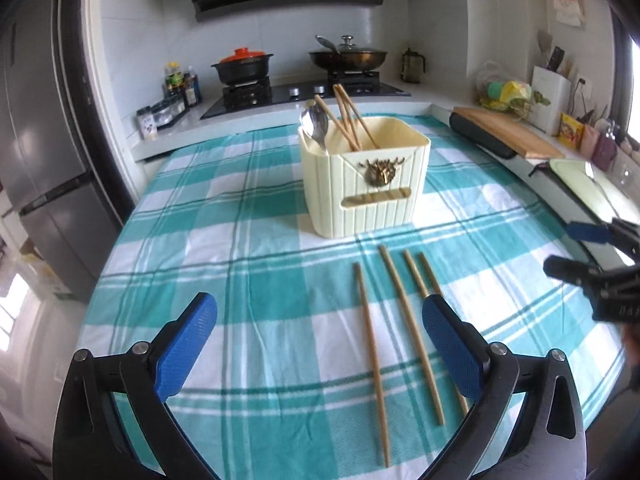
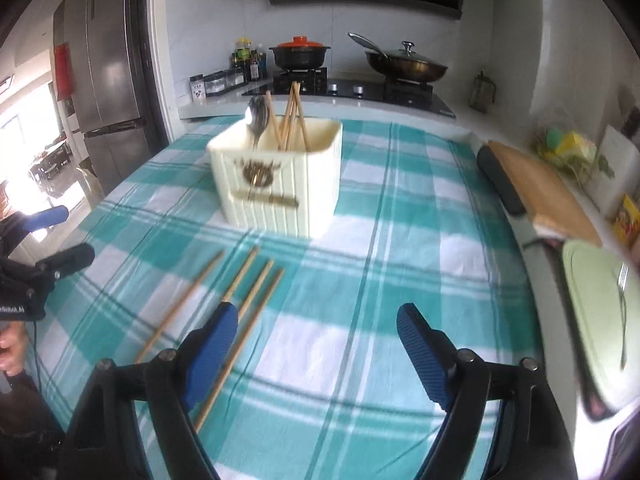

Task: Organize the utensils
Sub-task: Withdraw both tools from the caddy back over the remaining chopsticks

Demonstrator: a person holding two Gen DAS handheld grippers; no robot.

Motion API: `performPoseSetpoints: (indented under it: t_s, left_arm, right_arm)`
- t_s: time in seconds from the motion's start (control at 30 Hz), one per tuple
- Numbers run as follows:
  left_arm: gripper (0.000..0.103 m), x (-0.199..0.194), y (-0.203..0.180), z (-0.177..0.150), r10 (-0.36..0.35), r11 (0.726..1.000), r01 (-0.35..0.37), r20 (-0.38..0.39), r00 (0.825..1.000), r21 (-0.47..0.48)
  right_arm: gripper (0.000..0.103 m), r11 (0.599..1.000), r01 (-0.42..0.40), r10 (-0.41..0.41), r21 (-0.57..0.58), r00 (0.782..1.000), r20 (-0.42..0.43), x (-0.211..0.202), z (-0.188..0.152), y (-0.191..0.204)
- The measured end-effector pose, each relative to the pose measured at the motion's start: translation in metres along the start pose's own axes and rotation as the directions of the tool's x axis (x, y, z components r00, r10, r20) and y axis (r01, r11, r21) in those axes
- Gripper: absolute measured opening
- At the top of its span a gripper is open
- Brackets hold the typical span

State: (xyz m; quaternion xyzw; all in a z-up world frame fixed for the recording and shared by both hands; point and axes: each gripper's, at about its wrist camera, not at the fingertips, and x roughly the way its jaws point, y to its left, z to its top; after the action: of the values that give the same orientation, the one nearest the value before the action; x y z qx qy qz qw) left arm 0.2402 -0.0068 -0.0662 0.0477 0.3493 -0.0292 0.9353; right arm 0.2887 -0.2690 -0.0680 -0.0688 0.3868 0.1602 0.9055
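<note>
A cream ribbed utensil holder (image 1: 364, 184) (image 2: 280, 192) stands mid-table, holding a steel spoon (image 1: 314, 122) and a few upright chopsticks (image 1: 352, 120). Several loose wooden chopsticks (image 1: 412, 336) (image 2: 180, 304) lie on the teal checked cloth in front of it. My left gripper (image 1: 320, 304) is open above the cloth just left of them, its right finger covering the two rightmost. My right gripper (image 2: 318, 312) is open with nothing between its fingers, and its left finger overlaps the chopsticks' near ends. Each gripper also shows at the other view's edge: the right gripper (image 1: 562, 248) and the left gripper (image 2: 76, 232).
A pale green plate (image 2: 592, 320) with a fork (image 2: 623, 312) sits at the table's right edge, beside a wooden cutting board (image 2: 552, 192). Behind the table runs a counter with a stove, a red-lidded pot (image 1: 242, 66) and a wok (image 1: 348, 58). A fridge (image 1: 48, 160) stands at the left.
</note>
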Motion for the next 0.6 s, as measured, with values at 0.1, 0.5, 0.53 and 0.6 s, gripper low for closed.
performPoseSetpoints:
  t_s: [0.1, 0.5, 0.53, 0.6]
  left_arm:
    - [0.102, -0.003, -0.005, -0.009, 0.030, 0.999, -0.030, 0.008, 1.000, 0.012]
    - [0.102, -0.003, 0.014, -0.052, -0.015, 0.996, 0.012, -0.039, 0.999, -0.093]
    - [0.102, -0.001, 0.017, -0.058, 0.001, 0.995, -0.006, -0.049, 0.999, -0.097]
    - [0.102, 0.007, 0.024, -0.069, 0.064, 0.994, -0.069, -0.071, 0.995, -0.083]
  right_arm:
    - [0.084, 0.998, -0.026, 0.026, 0.063, 1.000, 0.001, -0.001, -0.026, 0.000]
    - [0.084, 0.955, -0.049, 0.060, 0.293, 0.998, -0.028, 0.005, -0.093, -0.013]
    - [0.084, 0.960, -0.018, 0.033, 0.280, 0.998, -0.049, 0.007, -0.098, -0.011]
    - [0.084, 0.965, 0.044, -0.020, 0.259, 0.995, -0.095, 0.015, -0.107, -0.011]
